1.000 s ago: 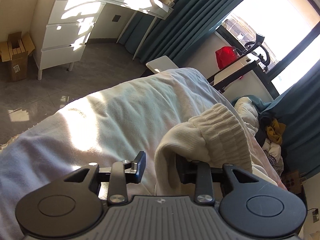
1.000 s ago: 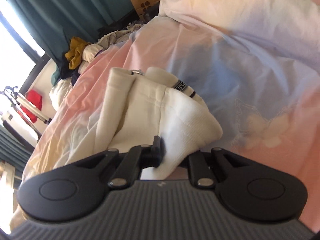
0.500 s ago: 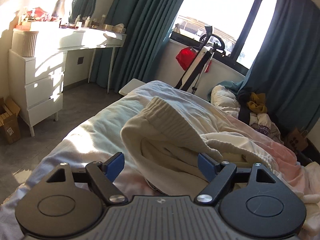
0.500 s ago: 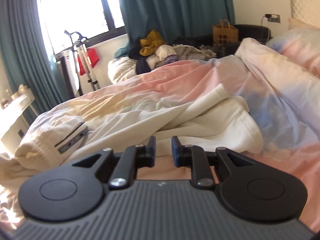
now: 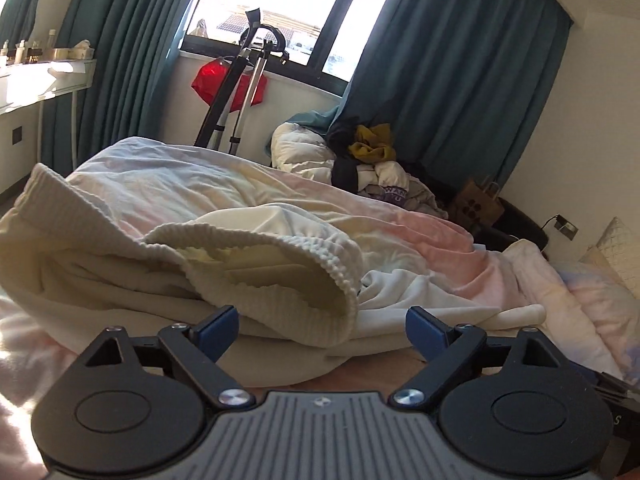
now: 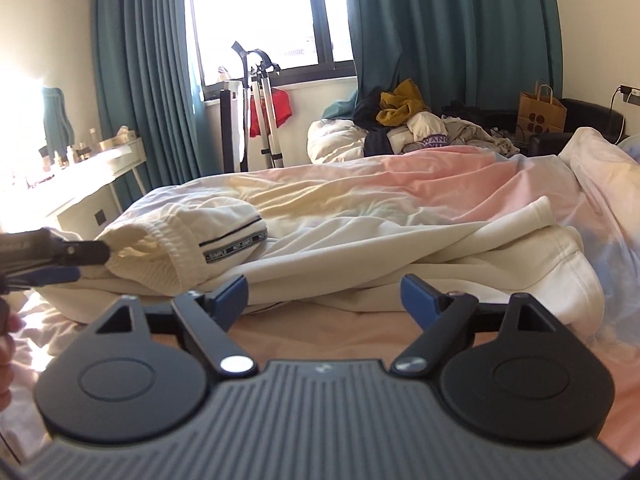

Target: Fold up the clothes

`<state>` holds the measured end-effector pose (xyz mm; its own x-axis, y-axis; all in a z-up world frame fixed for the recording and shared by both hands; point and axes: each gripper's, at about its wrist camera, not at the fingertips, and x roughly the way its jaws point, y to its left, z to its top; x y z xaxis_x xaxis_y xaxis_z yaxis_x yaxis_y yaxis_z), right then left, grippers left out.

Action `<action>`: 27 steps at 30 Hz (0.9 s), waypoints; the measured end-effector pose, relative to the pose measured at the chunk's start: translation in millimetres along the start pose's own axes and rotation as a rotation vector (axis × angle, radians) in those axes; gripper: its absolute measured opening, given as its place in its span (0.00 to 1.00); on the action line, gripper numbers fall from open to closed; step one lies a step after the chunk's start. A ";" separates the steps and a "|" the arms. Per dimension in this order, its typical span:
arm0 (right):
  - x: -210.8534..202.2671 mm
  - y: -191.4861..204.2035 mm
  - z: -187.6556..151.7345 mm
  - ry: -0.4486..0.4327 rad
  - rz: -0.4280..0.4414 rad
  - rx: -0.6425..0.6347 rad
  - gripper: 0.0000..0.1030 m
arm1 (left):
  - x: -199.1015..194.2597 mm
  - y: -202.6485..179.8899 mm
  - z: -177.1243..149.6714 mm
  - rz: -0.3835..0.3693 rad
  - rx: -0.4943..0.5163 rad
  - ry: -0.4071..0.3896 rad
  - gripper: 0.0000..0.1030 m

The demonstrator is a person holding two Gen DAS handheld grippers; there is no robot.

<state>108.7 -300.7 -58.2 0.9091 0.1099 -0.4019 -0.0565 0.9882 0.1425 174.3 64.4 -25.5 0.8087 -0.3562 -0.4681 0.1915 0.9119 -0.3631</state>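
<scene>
A bed under a pastel pink, yellow and blue duvet fills both views, with a pile of clothes heaped beyond its far edge below the teal curtains. A cream sweatshirt lies crumpled across the duvet, its ribbed hem gaping toward the left wrist camera. The left tool and the right tool both hover just before the garment with jaws spread wide, holding nothing.
</scene>
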 end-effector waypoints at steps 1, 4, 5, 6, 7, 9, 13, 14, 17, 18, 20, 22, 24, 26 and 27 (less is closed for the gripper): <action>1.8 -0.4 -0.8 -0.007 -0.001 0.000 0.82 | 10.3 -2.8 4.6 -0.030 -0.018 0.006 0.95; 12.6 -3.8 -3.9 0.001 -0.017 0.003 0.82 | 52.9 -14.8 17.2 -0.027 -0.051 0.030 0.95; 17.3 -5.4 -5.1 0.008 -0.024 0.005 0.82 | 69.4 -18.4 21.1 -0.008 -0.056 0.048 0.95; 23.9 -7.8 -7.0 0.020 -0.034 0.011 0.82 | 85.9 -22.0 25.0 0.010 -0.061 0.065 0.91; 30.5 -10.2 -8.9 0.032 -0.044 0.018 0.82 | 102.1 -20.8 29.6 0.037 -0.073 0.091 0.88; 42.1 -15.1 -12.0 0.056 -0.061 0.028 0.82 | 134.5 -15.2 38.8 0.079 -0.102 0.135 0.58; 51.5 -22.2 -16.8 0.082 -0.054 0.068 0.82 | 162.0 -1.1 63.9 0.087 -0.160 0.148 0.12; 51.7 -22.6 -17.4 0.082 -0.048 0.076 0.82 | 162.0 -2.8 75.4 0.106 -0.114 0.110 0.11; 53.6 -23.1 -18.4 0.100 -0.037 0.091 0.82 | 164.9 -1.2 115.8 0.142 -0.048 0.040 0.10; 54.4 -23.3 -18.6 0.107 -0.033 0.097 0.82 | 166.3 0.5 130.2 0.151 -0.037 0.024 0.10; 55.8 -25.4 -18.9 0.119 -0.022 0.125 0.82 | 170.4 13.1 158.0 0.186 -0.042 -0.004 0.10; 58.8 -27.4 -19.4 0.129 -0.021 0.148 0.82 | 177.8 34.4 190.9 0.248 -0.070 -0.036 0.10; 63.6 -29.0 -21.0 0.136 -0.027 0.162 0.82 | 187.3 59.1 221.3 0.309 -0.114 -0.060 0.10; 71.3 -28.9 -23.4 0.152 -0.031 0.163 0.82 | 199.9 90.2 241.2 0.375 -0.173 -0.068 0.10; 75.7 -28.9 -24.5 0.161 -0.031 0.163 0.82 | 207.2 107.4 250.9 0.415 -0.201 -0.070 0.10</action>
<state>169.1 -318.3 -114.9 0.8308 0.1082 -0.5460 0.0499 0.9625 0.2667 501.9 139.7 40.6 0.8310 0.0517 -0.5539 -0.2625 0.9143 -0.3086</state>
